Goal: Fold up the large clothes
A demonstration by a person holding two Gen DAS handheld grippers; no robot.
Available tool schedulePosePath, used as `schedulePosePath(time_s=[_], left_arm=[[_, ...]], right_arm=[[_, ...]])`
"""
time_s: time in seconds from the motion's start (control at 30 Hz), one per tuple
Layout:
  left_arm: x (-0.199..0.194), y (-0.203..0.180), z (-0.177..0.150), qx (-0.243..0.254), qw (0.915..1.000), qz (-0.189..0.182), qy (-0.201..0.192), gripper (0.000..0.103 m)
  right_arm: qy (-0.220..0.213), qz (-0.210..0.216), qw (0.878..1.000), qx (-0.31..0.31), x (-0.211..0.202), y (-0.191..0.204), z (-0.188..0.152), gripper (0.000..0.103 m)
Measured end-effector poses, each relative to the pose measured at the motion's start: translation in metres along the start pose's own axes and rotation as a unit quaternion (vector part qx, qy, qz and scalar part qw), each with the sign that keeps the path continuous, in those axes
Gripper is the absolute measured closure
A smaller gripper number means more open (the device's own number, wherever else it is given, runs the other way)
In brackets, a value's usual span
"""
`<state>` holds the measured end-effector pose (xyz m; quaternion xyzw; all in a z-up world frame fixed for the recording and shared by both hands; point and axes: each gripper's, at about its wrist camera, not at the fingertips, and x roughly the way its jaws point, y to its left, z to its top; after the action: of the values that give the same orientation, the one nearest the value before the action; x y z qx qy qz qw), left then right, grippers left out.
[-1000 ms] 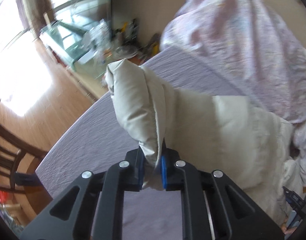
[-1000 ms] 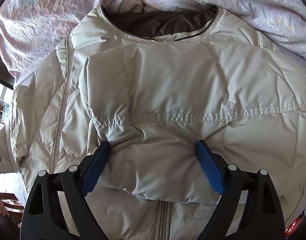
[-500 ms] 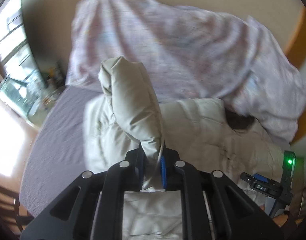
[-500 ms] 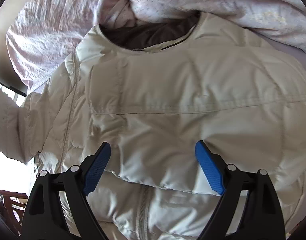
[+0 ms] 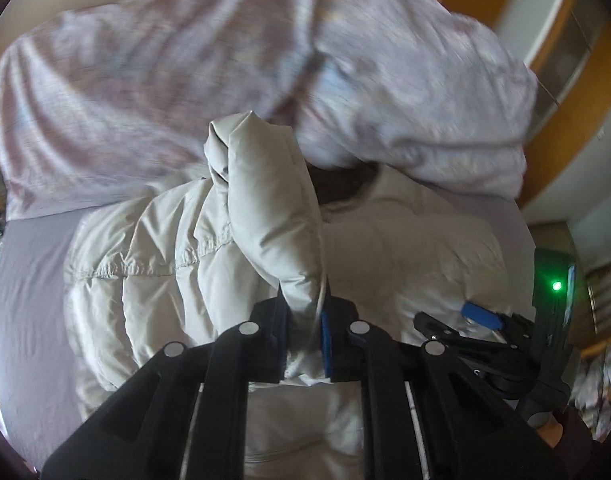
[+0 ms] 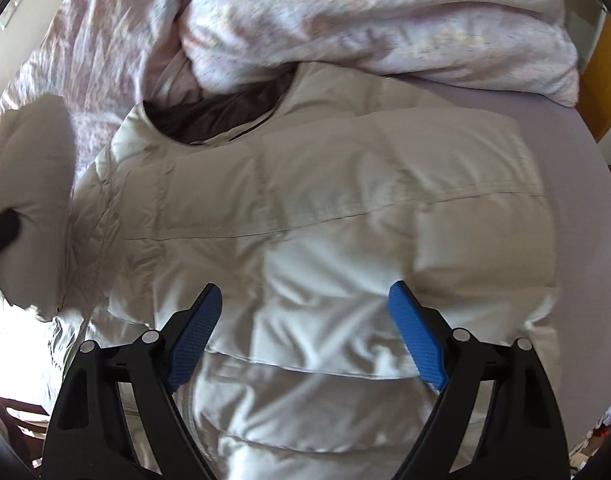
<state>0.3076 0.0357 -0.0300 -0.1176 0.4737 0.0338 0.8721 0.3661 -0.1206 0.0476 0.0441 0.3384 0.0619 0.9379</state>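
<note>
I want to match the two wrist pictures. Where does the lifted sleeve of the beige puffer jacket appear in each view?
Left wrist: the sleeve stands up in the centre, its end clamped in the left gripper.
Right wrist: the same sleeve is at the far left edge, raised beside the jacket body.
Shared landmark: the dark collar lining, under the pink duvet.

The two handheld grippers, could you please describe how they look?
Both the left gripper and the right gripper have matte black slotted fingers, silver round rivets and textured blue pads. In the left wrist view, a green light glows on a dark housing beside the right gripper.
</note>
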Motion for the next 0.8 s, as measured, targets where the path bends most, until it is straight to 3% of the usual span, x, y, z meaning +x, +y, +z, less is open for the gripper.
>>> schedulePosePath(time_s=[0.3, 0.4, 0.57, 0.8], left_arm=[[0.048, -0.047, -0.008, 0.03, 0.9985, -0.009, 0.044, 0.089], [0.05, -0.04, -0.011, 0.02, 0.9981, -0.012, 0.056, 0.08], [0.034, -0.02, -0.007, 0.002, 0.9991, -0.015, 0.039, 0.05], [0.022, 0.025, -0.003, -0.023, 0.9989, 0.035, 0.022, 0.046]], right_arm=[[-0.013, -0.018, 1.0, 0.013, 0.002, -0.024, -0.014, 0.017], [-0.016, -0.016, 1.0, 0.013, 0.002, -0.024, -0.01, 0.017], [-0.023, 0.005, 1.0, 0.004, 0.0, -0.009, 0.003, 0.02], [-0.022, 0.067, 0.997, -0.029, -0.002, 0.031, 0.013, 0.05]])
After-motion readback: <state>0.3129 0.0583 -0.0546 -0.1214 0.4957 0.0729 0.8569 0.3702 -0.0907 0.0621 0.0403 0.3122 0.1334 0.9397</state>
